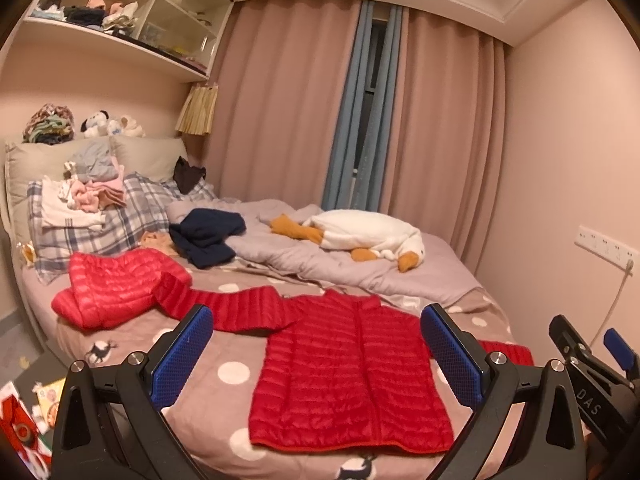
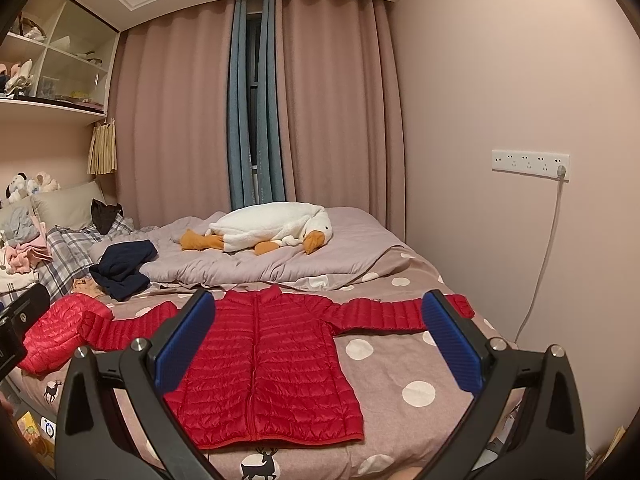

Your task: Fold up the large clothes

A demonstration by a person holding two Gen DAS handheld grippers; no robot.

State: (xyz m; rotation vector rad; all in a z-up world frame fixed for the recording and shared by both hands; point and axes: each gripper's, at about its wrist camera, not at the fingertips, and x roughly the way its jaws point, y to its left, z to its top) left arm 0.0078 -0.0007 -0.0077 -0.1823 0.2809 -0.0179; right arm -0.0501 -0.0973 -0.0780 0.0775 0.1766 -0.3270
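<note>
A red quilted puffer jacket (image 1: 352,376) (image 2: 272,364) lies flat and face up on the bed, zipped, both sleeves spread out sideways. A second, lighter red puffer jacket (image 1: 112,288) (image 2: 56,336) sits crumpled to its left, touching the left sleeve. My left gripper (image 1: 316,356) hovers open above the near edge of the bed, nothing between its blue pads. My right gripper (image 2: 316,344) is also open and empty, held above the flat jacket. The right gripper (image 1: 592,364) shows at the right edge of the left wrist view.
The bed has a polka-dot sheet (image 2: 400,364) with deer prints. Behind the jackets lie a rumpled grey duvet (image 1: 320,256), a plush goose (image 2: 268,228), a navy garment (image 1: 208,236) and a clothes pile on plaid pillows (image 1: 88,200). A wall with a socket strip (image 2: 528,164) runs along the right.
</note>
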